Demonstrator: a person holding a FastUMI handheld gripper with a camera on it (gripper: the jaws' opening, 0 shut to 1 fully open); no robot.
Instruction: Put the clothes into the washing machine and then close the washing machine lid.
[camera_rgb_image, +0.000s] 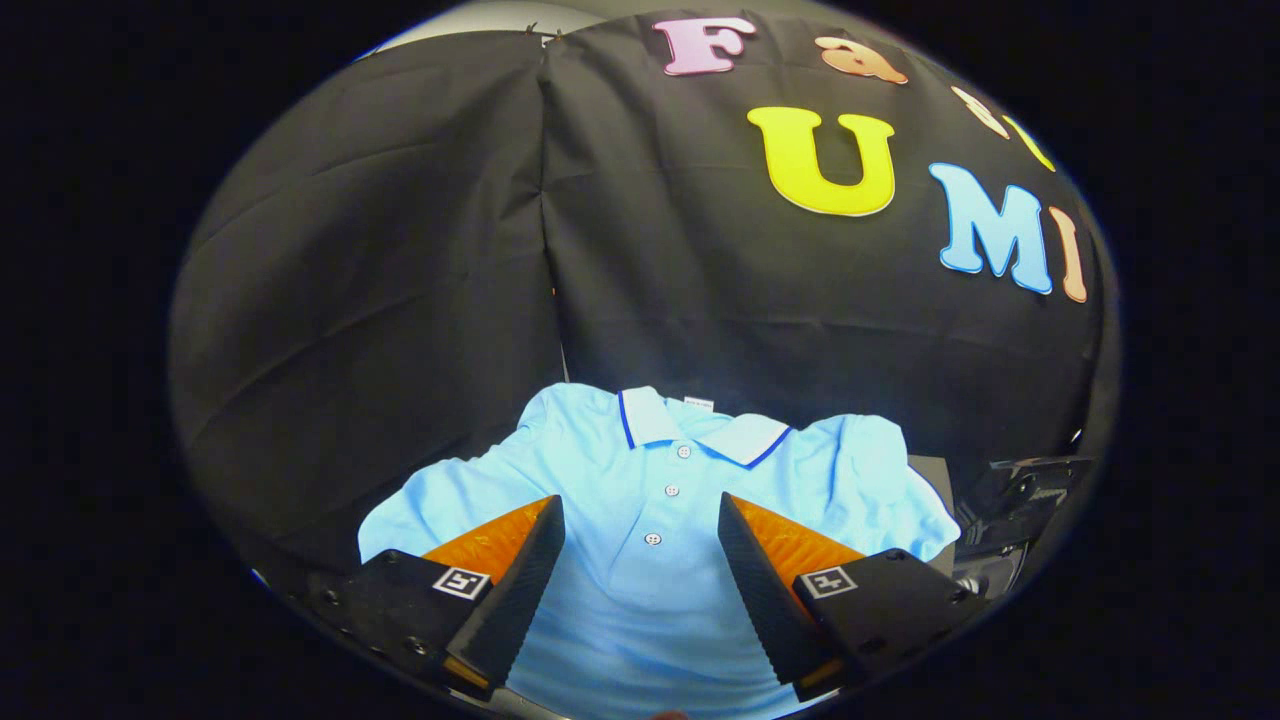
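A big black cloth wall (400, 260) is hanging all the way around the back of the booth. It is making a corner where two pieces are meeting, and it has soft folds in it.

In front of the wall, a light blue polo shirt (640, 590) is lying spread out flat with its front facing up. Its sleeves are reaching out to each side. The shirt is stretching from under the fingers out toward the wall. I cannot tell what it is lying on.

To the right of the shirt, just past its sleeve, something dark and shiny (1010, 500) is sitting. It is too dark to tell what it is.

The gripper (641, 528) is hanging over the shirt. Its fingers are spread wide apart and are holding nothing. The middle of the shirt is showing in the gap between them.

The shirt's collar (700, 425) is pale with a thin dark blue line along its edge, and it is lying beyond the fingers.

Three small buttons (671, 491) are running in a row down from the collar, right between the fingertips.
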